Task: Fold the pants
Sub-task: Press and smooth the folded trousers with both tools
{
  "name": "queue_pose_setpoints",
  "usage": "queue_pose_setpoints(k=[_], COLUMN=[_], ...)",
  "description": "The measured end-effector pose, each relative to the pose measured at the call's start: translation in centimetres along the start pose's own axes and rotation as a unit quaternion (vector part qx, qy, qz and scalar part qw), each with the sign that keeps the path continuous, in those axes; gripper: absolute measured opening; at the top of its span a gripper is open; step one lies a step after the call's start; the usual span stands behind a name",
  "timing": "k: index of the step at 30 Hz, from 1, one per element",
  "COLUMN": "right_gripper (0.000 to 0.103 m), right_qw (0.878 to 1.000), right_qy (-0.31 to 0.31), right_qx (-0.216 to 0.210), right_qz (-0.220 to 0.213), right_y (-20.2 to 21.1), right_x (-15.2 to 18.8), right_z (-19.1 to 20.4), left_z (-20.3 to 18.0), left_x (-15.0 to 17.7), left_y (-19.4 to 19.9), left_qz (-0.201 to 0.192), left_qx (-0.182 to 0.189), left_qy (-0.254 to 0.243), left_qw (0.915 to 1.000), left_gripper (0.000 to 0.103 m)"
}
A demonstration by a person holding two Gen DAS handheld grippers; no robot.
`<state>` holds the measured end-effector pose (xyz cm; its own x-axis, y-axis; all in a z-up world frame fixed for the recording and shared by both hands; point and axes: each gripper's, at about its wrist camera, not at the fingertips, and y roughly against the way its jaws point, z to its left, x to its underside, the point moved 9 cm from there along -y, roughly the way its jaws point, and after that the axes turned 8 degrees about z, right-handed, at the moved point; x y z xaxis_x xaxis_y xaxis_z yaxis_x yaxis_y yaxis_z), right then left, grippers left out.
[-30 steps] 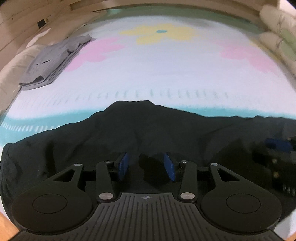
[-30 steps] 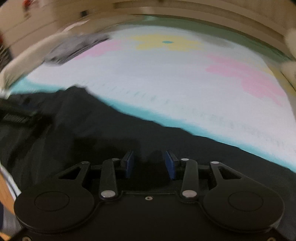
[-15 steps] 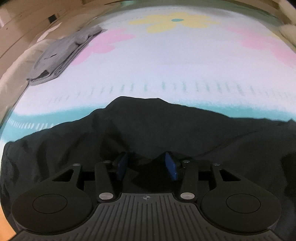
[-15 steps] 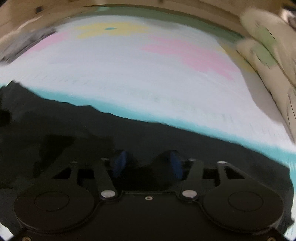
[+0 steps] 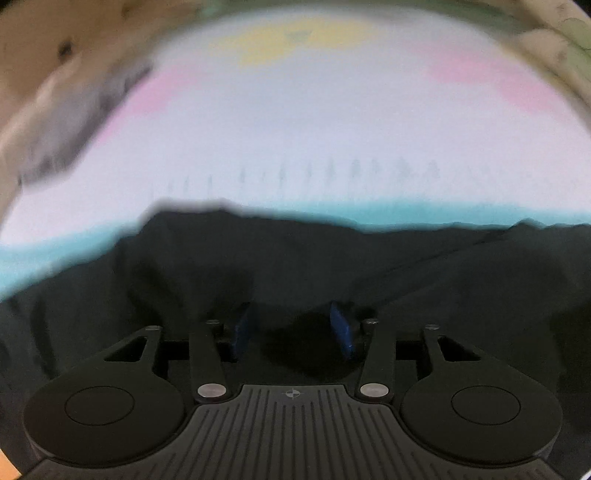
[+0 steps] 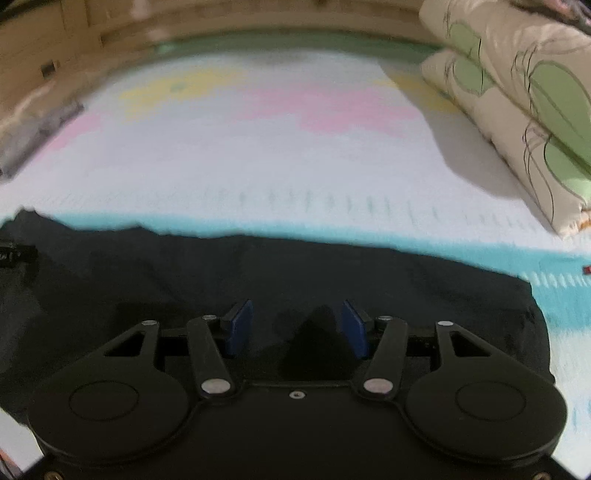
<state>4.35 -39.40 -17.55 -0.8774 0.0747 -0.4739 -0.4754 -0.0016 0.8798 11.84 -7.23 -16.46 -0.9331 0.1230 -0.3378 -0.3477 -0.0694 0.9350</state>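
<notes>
Black pants (image 5: 332, 266) lie spread across the near side of a bed sheet printed with flowers (image 5: 295, 129). My left gripper (image 5: 291, 314) hovers low over the dark cloth, its blue pads (image 5: 242, 326) apart and pressing on nothing. In the right wrist view the pants (image 6: 332, 273) end at a corner on the right. My right gripper (image 6: 297, 314) is over that end, open, with only a dark hump or shadow of cloth between its pads (image 6: 354, 328). Part of the left gripper's body (image 6: 14, 254) shows at the far left edge.
A folded grey garment (image 5: 74, 122) lies at the sheet's back left corner, also blurred in the right wrist view (image 6: 37, 133). Stacked cream bedding with green leaves (image 6: 517, 110) fills the back right. A wooden frame (image 6: 110, 33) borders the far side.
Both grippers slid rightward over the pants. The right one rolled and now sees the pants' right end and the bedding. Its pads stand wider apart than a second ago.
</notes>
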Motion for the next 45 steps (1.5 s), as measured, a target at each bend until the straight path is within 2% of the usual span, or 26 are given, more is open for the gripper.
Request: queue_pose_setpoints(k=[2, 3, 5, 7, 9, 12, 13, 15, 19, 21, 23, 25, 27, 28, 29, 31, 33, 34, 36, 38, 39, 41, 44, 45], right_gripper=[0.059, 0.059, 0.059, 0.059, 0.059, 0.059, 0.059, 0.059, 0.058, 0.053, 0.046, 0.032, 0.032, 0.032, 0.037, 0.038, 0.038, 0.039, 0.039, 0.039, 0.039, 0.039, 0.039, 0.039], right_qw=[0.999, 0.999, 1.000, 1.000, 0.998, 0.991, 0.989, 0.984, 0.973, 0.969, 0.964, 0.954, 0.952, 0.952, 0.955, 0.963, 0.971, 0.974, 0.982, 0.979, 0.976, 0.968, 0.957, 0.955], right_qy=[0.004, 0.003, 0.009, 0.018, 0.032, 0.045, 0.055, 0.095, 0.166, 0.189, 0.215, 0.249, 0.275, 0.283, 0.281, 0.258, 0.233, 0.220, 0.182, 0.170, 0.178, 0.212, 0.271, 0.274], right_qx=[0.015, 0.013, 0.004, -0.015, -0.041, -0.089, -0.103, -0.111, -0.130, -0.141, -0.148, -0.164, -0.132, -0.115, -0.094, -0.062, -0.001, 0.012, -0.032, -0.100, -0.114, -0.125, -0.105, -0.104], right_qz=[0.043, 0.039, 0.023, -0.011, -0.044, -0.083, -0.093, -0.101, -0.089, -0.072, -0.046, -0.004, 0.004, -0.012, -0.028, -0.040, -0.046, -0.048, -0.051, -0.060, -0.061, -0.049, -0.021, -0.040], right_y=[-1.2, -1.3, -0.7, 0.3, 1.2, 1.8, 1.9, 1.5, -0.1, -1.2, -2.5, -4.0, -5.1, -5.3, -5.4, -5.7, -6.2, -6.2, -5.3, -3.7, -3.2, -2.8, -3.8, -3.5], right_x=[1.1, 1.1, 0.5, -0.9, -2.7, -5.1, -5.8, -7.0, -8.5, -9.0, -8.3, -7.0, -5.8, -5.8, -6.1, -7.1, -8.0, -8.2, -8.4, -7.9, -7.4, -5.8, -2.5, -2.0], right_z=[-0.5, -0.5, -0.1, 0.9, 2.8, 6.4, 7.8, 10.9, 16.4, 18.7, 20.6, 22.1, 22.5, 22.6, 22.3, 21.0, 19.2, 18.4, 17.7, 18.4, 18.9, 19.8, 20.4, 20.1], left_z=[0.6, 0.7, 1.6, 2.4, 2.8, 2.7, 2.5, 1.8, 2.0, 2.7, 3.4, 4.0, 4.4, 4.4, 4.4, 4.6, 4.7, 4.8, 5.0, 5.2, 5.3, 5.6, 5.9, 5.8], left_x=[-0.1, -0.2, 0.0, 0.4, 0.5, 1.0, 1.2, 1.4, 1.6, 1.6, 1.7, 1.5, 1.6, 1.7, 1.7, 1.6, 1.8, 1.8, 1.8, 1.9, 1.8, 1.6, 1.6, 1.7], left_y=[0.3, 0.5, 0.9, 1.5, 1.5, -0.1, 0.1, 0.4, 0.5, 0.4, 0.5, 0.2, 0.1, 0.2, 0.2, 0.1, 0.3, 0.4, 0.4, 0.4, 0.4, 0.2, 0.0, 0.2], left_qz=[0.007, 0.009, -0.002, -0.011, -0.010, 0.017, 0.001, -0.004, -0.003, 0.004, 0.008, 0.010, 0.010, 0.011, 0.012, 0.015, 0.016, 0.016, 0.017, 0.017, 0.018, 0.018, 0.019, 0.019], left_qx=[0.019, 0.027, 0.023, 0.011, 0.020, 0.035, 0.027, 0.014, 0.029, 0.037, 0.047, 0.052, 0.049, 0.050, 0.052, 0.052, 0.054, 0.055, 0.059, 0.061, 0.061, 0.060, 0.055, 0.055], left_qy=[0.022, 0.022, 0.033, 0.041, 0.045, 0.045, 0.038, 0.016, 0.022, 0.035, 0.047, 0.048, 0.045, 0.045, 0.045, 0.044, 0.047, 0.049, 0.052, 0.056, 0.058, 0.063, 0.066, 0.067], left_qw=[0.9996, 0.9993, 0.9992, 0.9991, 0.9987, 0.9982, 0.9989, 0.9998, 0.9993, 0.9987, 0.9977, 0.9974, 0.9978, 0.9977, 0.9976, 0.9975, 0.9974, 0.9971, 0.9967, 0.9964, 0.9962, 0.9960, 0.9961, 0.9960], left_gripper=[0.044, 0.044, 0.044, 0.044, 0.044, 0.044, 0.045, 0.045, 0.045, 0.045, 0.045, 0.045, 0.045, 0.045, 0.045, 0.045, 0.045, 0.045, 0.045, 0.045, 0.045, 0.045, 0.045, 0.045])
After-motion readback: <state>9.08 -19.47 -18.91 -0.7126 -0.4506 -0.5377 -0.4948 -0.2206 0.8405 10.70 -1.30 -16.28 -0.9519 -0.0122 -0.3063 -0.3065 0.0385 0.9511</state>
